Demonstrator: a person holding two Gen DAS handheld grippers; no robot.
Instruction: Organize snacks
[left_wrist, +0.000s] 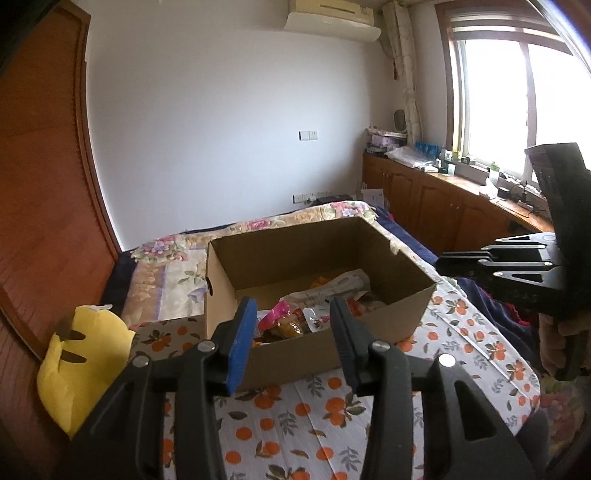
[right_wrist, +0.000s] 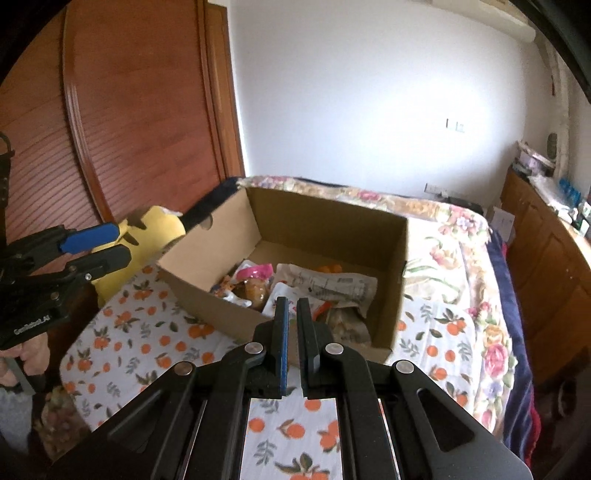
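**Desk:** What is sitting nearest the lens?

**Photographer:** The left gripper (left_wrist: 293, 314), its jaws standing partly apart with nothing between them, is hovering over a cloth printed with oranges (left_wrist: 317, 413). The right gripper (right_wrist: 291, 308) is showing its jaws drawn nearly together, only a thin slit between the pads, and empty as well.

**Desk:** And the snacks?

**Photographer:** They are lying in an open cardboard box (right_wrist: 207, 284) just beyond both sets of fingertips, on the bed. From the left wrist view the box's long axis is running from near left to far right; its near wall is passing behind the left fingers. The snack packets (left_wrist: 295, 321) are crowding the near end of the box, directly beyond the gap between the left jaws. A pink-topped packet (right_wrist: 255, 273) is lying at the left of the pile, and a long white printed wrapper (right_wrist: 332, 282) is stretching crosswise behind the right fingertips. Nothing is touching either gripper.

**Desk:** Further back?

**Photographer:** A yellow plush toy (left_wrist: 81, 365) is resting left of the box, against a wooden wardrobe (left_wrist: 40, 192). A floral quilt (right_wrist: 454, 243) is covering the far bed, and wooden cabinets (left_wrist: 436, 206) are running under a bright window (left_wrist: 517, 107).
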